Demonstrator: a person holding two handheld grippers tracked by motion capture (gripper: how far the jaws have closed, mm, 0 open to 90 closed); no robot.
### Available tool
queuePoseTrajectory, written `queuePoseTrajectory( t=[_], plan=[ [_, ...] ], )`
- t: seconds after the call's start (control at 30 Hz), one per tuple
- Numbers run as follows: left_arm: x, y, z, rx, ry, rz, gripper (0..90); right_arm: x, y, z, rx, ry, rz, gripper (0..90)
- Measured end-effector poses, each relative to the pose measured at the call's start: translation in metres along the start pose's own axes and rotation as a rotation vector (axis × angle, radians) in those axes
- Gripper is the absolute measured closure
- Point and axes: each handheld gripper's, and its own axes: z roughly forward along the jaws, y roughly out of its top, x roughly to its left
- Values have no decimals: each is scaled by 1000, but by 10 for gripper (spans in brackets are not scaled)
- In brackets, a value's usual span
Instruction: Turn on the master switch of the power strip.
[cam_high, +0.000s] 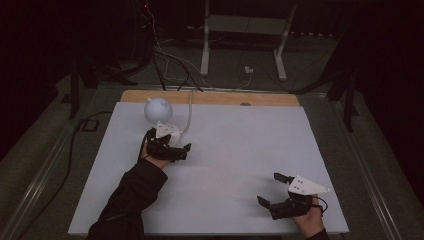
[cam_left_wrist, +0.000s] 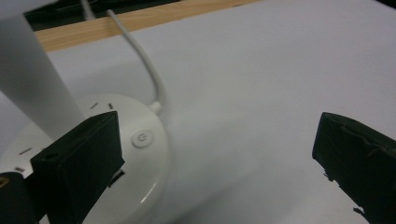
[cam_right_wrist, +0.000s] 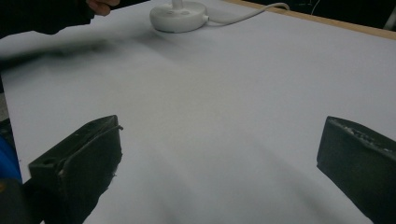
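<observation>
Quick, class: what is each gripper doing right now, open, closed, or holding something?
Left gripper: open, holding nothing, beside the lamp base.
Right gripper: open, holding nothing.

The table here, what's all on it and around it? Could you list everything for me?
Desk lamp: one, white, far left of the table, round head on a stem over a round base.
Power button: one, white, on the base's top.
Lamp cable: one, white, running from the base over the far edge.
Table sheet: one, pale grey-white, covering the table.
Wooden strip: one, light brown, along the far edge.
Metal stand: one, white, on the floor beyond.
Left gripper: one, black, open, beside the lamp base.
Right gripper: one, black, open, near right corner.
</observation>
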Motion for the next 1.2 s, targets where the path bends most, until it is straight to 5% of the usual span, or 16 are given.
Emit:
queuePoseTrajectory(
  t=[0.3,0.87,1.2],
  plan=[
    [-2,-3,7,37,60,45,95,-1,0,0,-1,5,6,0],
    [0,-2,11,40,124,62,629,-1,0,-1,-5,3,4,0],
    [5,2,13,37,141,63,837,-1,0,-1,-6,6,3,0]
  ],
)
